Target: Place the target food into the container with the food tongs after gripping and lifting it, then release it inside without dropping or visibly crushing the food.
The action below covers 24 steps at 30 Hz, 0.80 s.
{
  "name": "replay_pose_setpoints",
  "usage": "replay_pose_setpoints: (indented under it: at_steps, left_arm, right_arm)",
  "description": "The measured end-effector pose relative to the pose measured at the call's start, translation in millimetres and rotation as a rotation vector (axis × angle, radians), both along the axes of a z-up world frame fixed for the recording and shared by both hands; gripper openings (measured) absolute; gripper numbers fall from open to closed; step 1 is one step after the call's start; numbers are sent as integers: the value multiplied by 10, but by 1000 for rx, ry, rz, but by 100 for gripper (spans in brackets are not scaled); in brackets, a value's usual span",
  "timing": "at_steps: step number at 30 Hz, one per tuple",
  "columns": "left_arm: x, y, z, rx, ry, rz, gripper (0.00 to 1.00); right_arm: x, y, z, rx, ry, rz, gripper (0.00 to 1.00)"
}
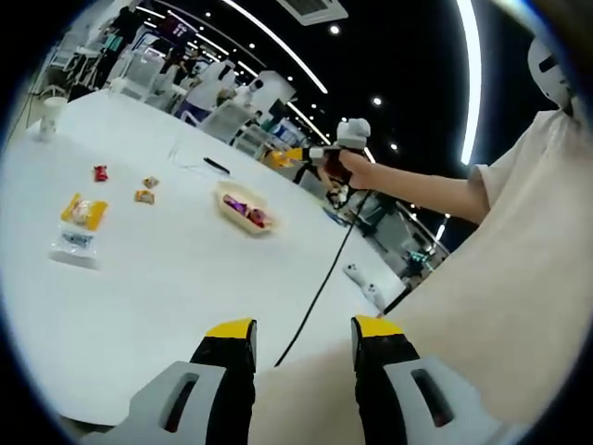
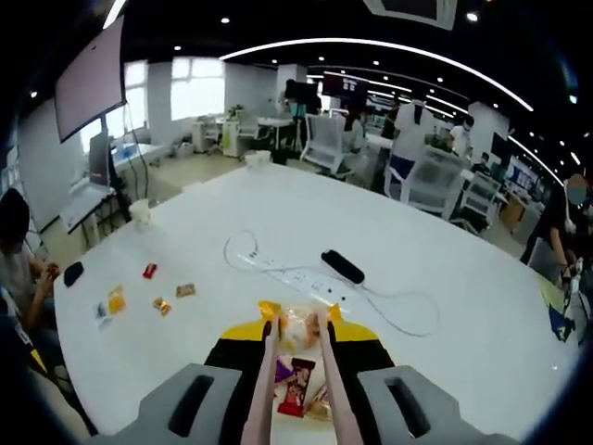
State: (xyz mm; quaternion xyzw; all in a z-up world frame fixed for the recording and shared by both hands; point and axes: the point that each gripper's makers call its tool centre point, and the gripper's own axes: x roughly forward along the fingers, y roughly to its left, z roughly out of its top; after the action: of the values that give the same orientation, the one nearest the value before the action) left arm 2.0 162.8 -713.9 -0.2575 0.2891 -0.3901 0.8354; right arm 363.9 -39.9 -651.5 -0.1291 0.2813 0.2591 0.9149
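Observation:
In the right gripper view, my right gripper (image 2: 298, 336) is shut on the food tongs (image 2: 262, 389). The tong tips pinch a clear-wrapped food packet with yellow ends (image 2: 298, 324). The packet hangs just above the container (image 2: 298, 394), which holds several wrapped snacks. In the left gripper view, the pale oval container (image 1: 243, 208) sits mid-table. The right gripper (image 1: 326, 154) hovers beyond it in a person's hand, with the yellow packet (image 1: 283, 158) at its tip. My left gripper (image 1: 304, 330) stands open over the near table edge, nothing between its fingers.
Loose snacks lie on the white table (image 1: 185, 278): a red one (image 1: 100, 172), a yellow packet (image 1: 83, 211), a clear packet (image 1: 76, 243). A power strip (image 2: 296, 276), black remote (image 2: 343, 266) and cup (image 2: 139, 211) lie farther out. A black cable (image 1: 324, 278) crosses the edge. A person's torso (image 1: 519, 278) is at right.

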Motion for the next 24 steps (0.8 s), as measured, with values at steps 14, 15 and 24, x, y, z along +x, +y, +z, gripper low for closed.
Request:
replay_pose_setpoints:
  at_steps: [14,15,24]
  left_arm:
    - [-13,-1,-10,-3,1,5,40]
    - [-16,-2,-11,-3,1,5,40]
    - [-52,-10,-11,-2,1,3,40]
  right_arm:
    - [69,-87,-63,0,3,-5,24]
    - [73,-95,-67,-3,2,-5,24]
    - [99,-131,-87,-10,-2,-2,24]
